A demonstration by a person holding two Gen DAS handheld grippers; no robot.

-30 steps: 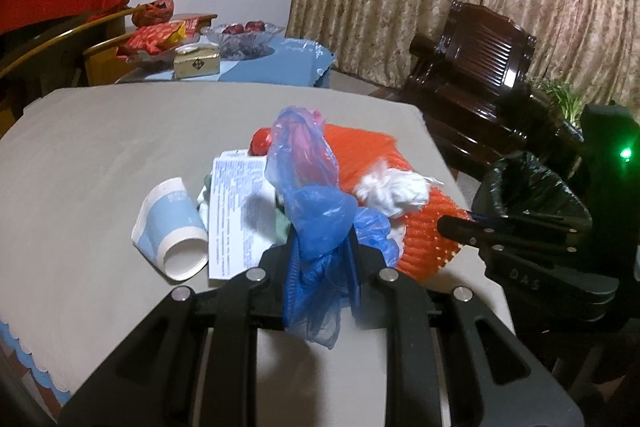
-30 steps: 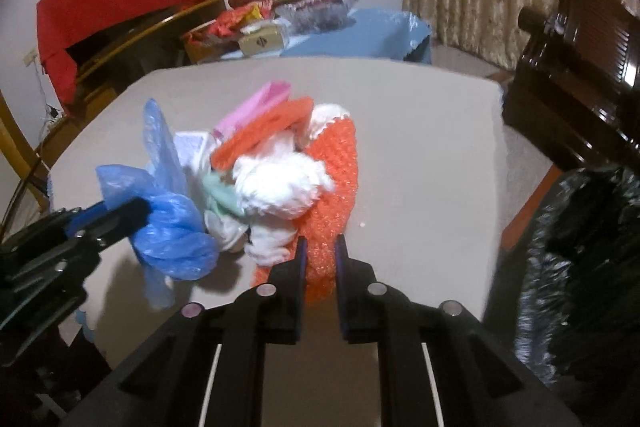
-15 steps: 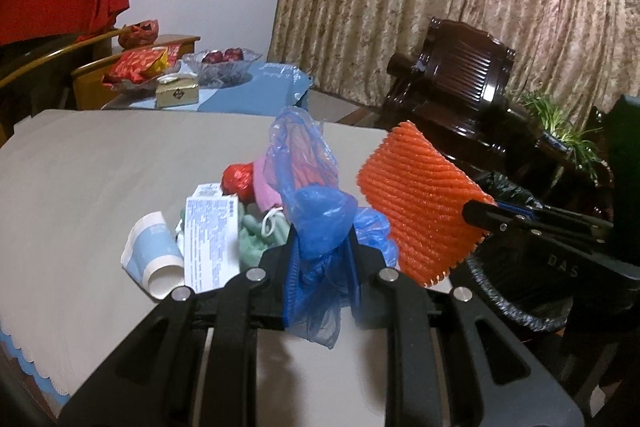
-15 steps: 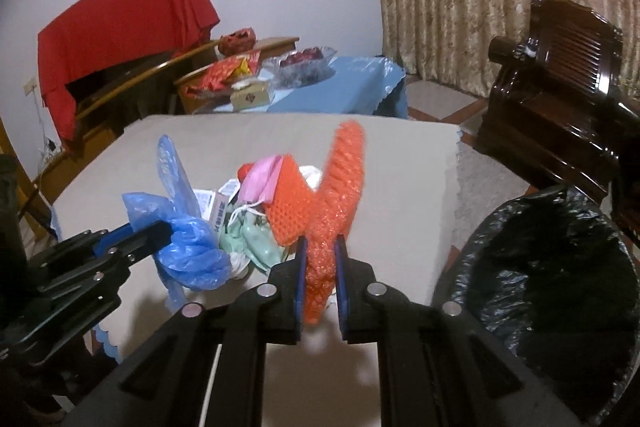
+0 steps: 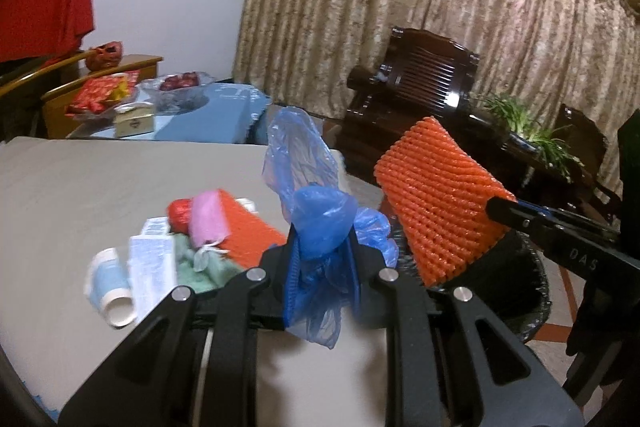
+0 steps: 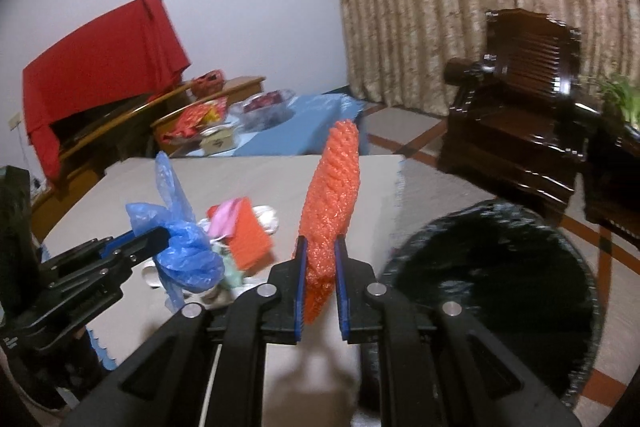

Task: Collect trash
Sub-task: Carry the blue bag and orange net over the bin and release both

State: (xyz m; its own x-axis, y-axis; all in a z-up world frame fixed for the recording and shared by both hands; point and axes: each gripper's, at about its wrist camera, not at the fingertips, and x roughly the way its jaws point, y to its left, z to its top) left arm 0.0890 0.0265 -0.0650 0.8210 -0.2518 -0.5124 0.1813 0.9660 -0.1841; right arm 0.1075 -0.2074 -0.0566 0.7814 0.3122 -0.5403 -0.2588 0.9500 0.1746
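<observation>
The right gripper (image 6: 319,281) pinches the bottom edge of the orange foam net (image 6: 332,203), beside the black bin (image 6: 492,267). It looks light and squishy. The left gripper (image 5: 322,265) squeezes a floppy blue plastic bag (image 5: 316,211).

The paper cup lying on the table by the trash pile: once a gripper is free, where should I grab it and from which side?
The paper cup lies on its side, open mouth toward the near table edge, beside the white packet. Probably best to pinch the rim wall, one finger inside the mouth, coming from the near side; its left flank looks clear. The image is blurred, so this is tentative.
</observation>
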